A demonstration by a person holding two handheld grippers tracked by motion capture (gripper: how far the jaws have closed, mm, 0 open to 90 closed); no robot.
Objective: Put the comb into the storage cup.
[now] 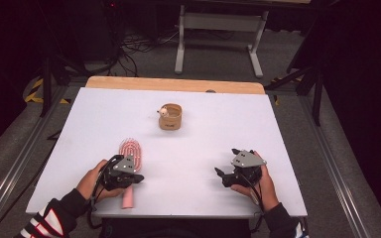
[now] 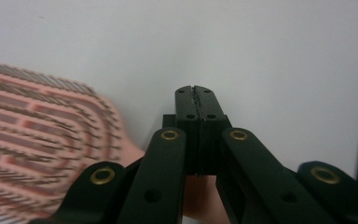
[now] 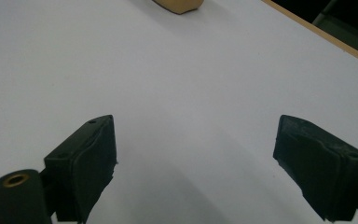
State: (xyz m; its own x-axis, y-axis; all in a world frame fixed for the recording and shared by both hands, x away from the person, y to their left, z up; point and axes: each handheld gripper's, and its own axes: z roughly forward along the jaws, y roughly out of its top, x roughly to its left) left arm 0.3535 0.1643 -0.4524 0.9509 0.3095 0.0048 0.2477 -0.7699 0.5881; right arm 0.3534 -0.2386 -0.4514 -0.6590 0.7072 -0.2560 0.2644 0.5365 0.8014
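Note:
A pink hairbrush [image 1: 130, 152] lies bristles up on the white table [image 1: 198, 104] at the front left, its handle pointing toward the front edge. My left gripper [image 1: 138, 178] sits over the handle, jaws pressed together with nothing between them. In the left gripper view the shut jaw tips [image 2: 196, 99] point across the bare table, with the brush head [image 2: 37, 135] to their left and the handle [image 2: 198, 200] beneath them. My right gripper [image 1: 226, 161] rests at the front right, jaws spread wide and empty. In the right gripper view they [image 3: 196, 154] frame bare table.
A short round tan container [image 1: 171, 118] with a small pale ball-like piece [image 1: 163, 112] at its rim stands at the table's middle back; its base shows in the right gripper view [image 3: 179, 4]. A wooden strip [image 1: 173, 84] edges the far side. A metal stand [image 1: 218, 29] sits beyond.

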